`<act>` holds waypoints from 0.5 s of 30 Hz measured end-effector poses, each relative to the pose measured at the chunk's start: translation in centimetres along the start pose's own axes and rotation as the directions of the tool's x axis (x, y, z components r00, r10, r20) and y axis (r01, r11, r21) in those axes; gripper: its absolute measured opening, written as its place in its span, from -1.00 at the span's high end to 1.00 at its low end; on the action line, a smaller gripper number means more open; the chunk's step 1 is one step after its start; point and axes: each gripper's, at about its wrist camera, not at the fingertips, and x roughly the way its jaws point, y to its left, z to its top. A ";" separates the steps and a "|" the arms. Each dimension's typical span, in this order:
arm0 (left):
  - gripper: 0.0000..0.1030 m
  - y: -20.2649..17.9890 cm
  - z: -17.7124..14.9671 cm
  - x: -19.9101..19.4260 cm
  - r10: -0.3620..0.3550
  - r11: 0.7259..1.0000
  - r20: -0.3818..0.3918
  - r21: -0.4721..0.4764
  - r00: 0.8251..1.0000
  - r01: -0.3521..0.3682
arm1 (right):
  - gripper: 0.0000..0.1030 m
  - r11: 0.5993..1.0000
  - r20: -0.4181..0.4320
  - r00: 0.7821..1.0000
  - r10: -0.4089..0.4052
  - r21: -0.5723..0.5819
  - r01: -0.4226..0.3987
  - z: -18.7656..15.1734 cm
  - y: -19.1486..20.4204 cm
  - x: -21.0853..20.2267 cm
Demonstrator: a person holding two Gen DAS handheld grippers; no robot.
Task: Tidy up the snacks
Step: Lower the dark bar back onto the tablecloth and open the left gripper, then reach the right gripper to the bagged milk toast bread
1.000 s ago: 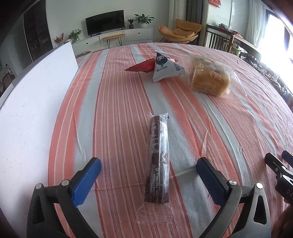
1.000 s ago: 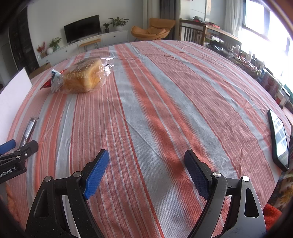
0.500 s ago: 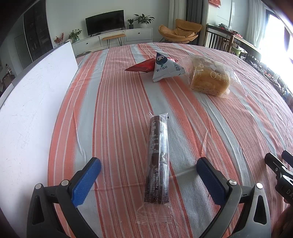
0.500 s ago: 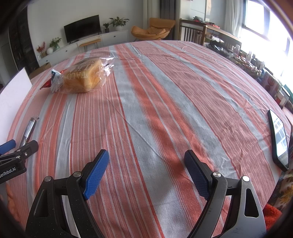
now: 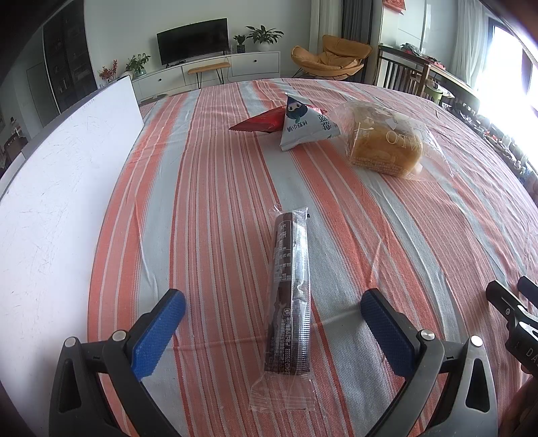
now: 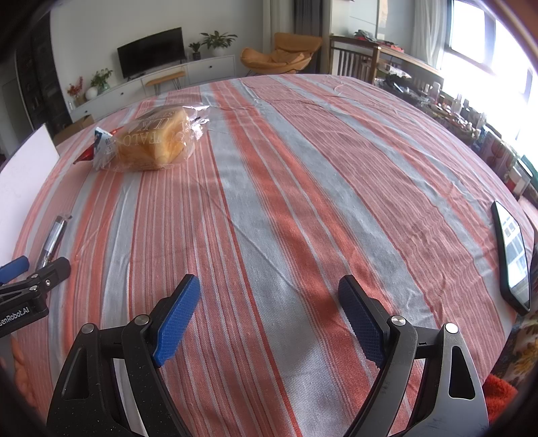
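Left tool [image 5: 272, 317] spread wide (gripping nothing) astride chocolate bar [image 5: 291, 292]; right tool [image 6: 269, 302] likewise wide, empty.

A white wall [image 5: 201, 16] stands at the far side, with a black flat television [image 5: 192, 45] on a long white low cabinet [image 5: 215, 72]. Green potted plants [image 5: 264, 33] stand on it. An orange lounge chair [image 5: 331, 57] is to the right, then a dark wooden chair [image 5: 400, 75]. Strong daylight comes through the bright window [image 6: 477, 37] at the right.
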 end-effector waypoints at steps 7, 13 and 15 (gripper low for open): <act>-1.00 0.0 0.0 0.0 0.000 1.000 0.000 0.000 1.000 0.000 | -0.69 1.000 -0.022 1.000 0.015 -0.001 -0.015 0.3 -0.1 0.0; -1.00 0.0 0.0 0.0 0.000 1.000 0.000 0.000 1.000 0.000 | -0.66 0.990 -0.027 0.991 0.135 0.043 -0.133 6.5 1.0 -1.2; -1.00 0.0 0.0 0.0 0.000 1.000 0.000 0.000 1.000 0.000 | -0.66 0.987 0.005 0.987 0.160 0.006 -0.160 10.0 2.9 -1.7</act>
